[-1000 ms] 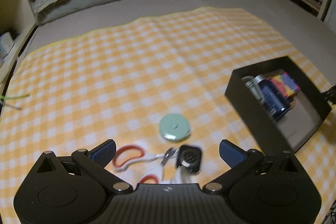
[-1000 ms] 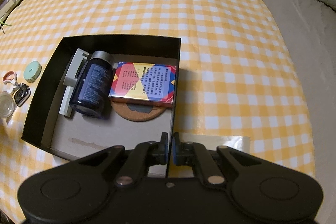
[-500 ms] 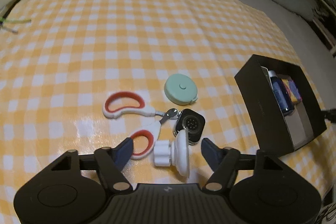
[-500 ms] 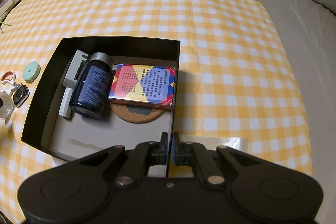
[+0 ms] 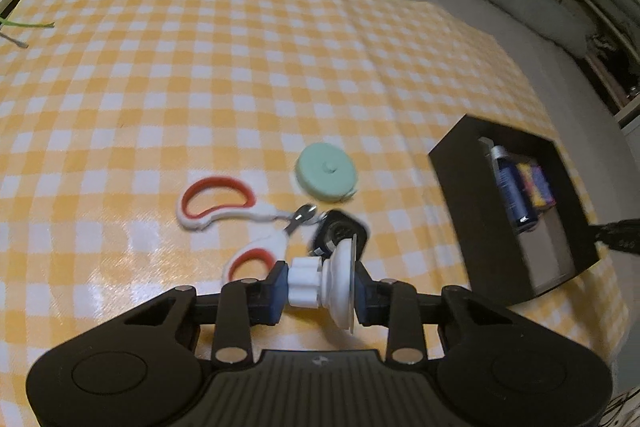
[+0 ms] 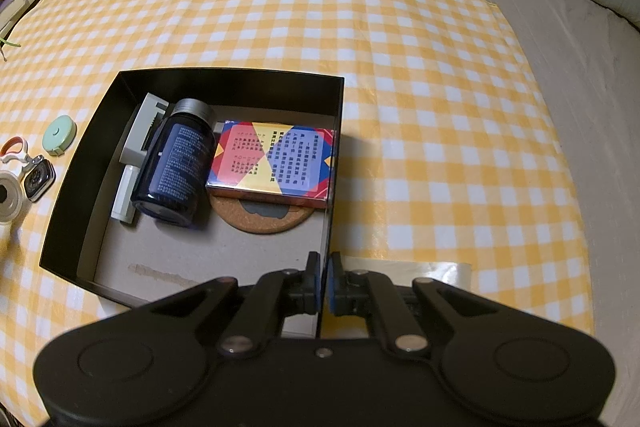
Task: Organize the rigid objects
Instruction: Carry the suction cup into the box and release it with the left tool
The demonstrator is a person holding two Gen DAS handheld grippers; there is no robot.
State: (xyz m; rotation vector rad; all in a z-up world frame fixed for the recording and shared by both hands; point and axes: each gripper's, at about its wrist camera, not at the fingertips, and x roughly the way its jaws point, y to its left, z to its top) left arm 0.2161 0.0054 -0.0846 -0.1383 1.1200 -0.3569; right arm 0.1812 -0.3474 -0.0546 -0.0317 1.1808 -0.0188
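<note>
Closing on a white plastic suction-cup mount, the left gripper has its blue pads against the knob on one side and the disc on the other, low over the yellow-checked cloth. Just beyond lie a black smartwatch body, red-and-white scissors and a mint round tape measure. The right gripper is clenched on the near wall of the black cardboard box, probably steadying it for the next drop-in.
</note>
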